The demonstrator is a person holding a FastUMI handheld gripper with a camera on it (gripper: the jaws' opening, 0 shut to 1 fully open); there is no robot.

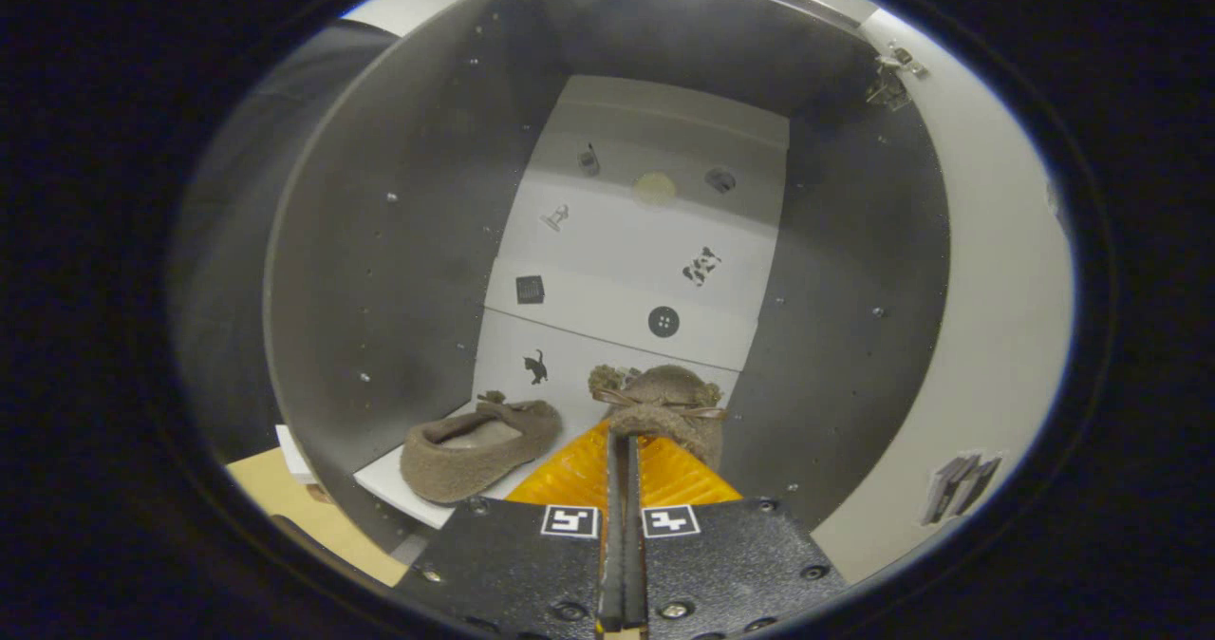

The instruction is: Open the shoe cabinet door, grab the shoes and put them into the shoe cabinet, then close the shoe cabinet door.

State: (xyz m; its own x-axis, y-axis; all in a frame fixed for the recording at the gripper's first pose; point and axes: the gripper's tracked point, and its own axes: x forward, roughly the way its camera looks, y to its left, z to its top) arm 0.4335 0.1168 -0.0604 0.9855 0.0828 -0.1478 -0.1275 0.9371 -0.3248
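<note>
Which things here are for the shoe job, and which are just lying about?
For the job:
- brown slipper lying on the cabinet floor, left of the fingers
- second brown slipper pinched between the fingers, which are nearly closed on it
- shoe cabinet, open
- cabinet door, swung open at right

Just lying about:
- small picture stickers on the white back panel
- door hinge

Shoe cabinet stands open, door swung right of the jaws; one fuzzy brown slipper lies on its floor, left of them; the second slipper sits at their tips
</note>
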